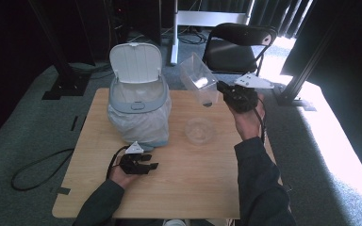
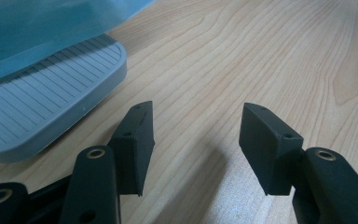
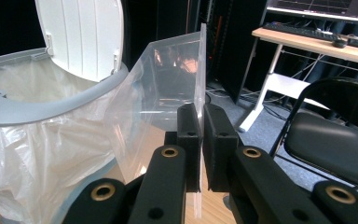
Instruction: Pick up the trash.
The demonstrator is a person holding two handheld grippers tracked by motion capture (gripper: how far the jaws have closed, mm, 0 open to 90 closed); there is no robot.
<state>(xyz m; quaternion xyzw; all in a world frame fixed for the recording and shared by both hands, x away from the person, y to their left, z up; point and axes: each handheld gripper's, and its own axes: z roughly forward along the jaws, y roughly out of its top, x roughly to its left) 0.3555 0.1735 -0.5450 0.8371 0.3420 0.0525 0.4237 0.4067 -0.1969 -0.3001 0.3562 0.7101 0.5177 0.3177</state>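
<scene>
right tool (image 3: 199, 140) clamped on clear container (image 3: 177, 79)

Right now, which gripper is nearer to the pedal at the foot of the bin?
Left. The left gripper rests on the table with open jaws just beside the grey pedal. The right gripper is raised beyond the bin, clamping a clear container.

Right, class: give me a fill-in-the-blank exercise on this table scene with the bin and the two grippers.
1. The lid of the pedal bin stands ____.
2. The right gripper is shut on the wall of a clear plastic ____, held tilted above the table.
3. The jaws of the left gripper are ____, with nothing between them.
4. A clear round lid lies on the table beside the ____.

Missing words: open; container; open; bin
</scene>
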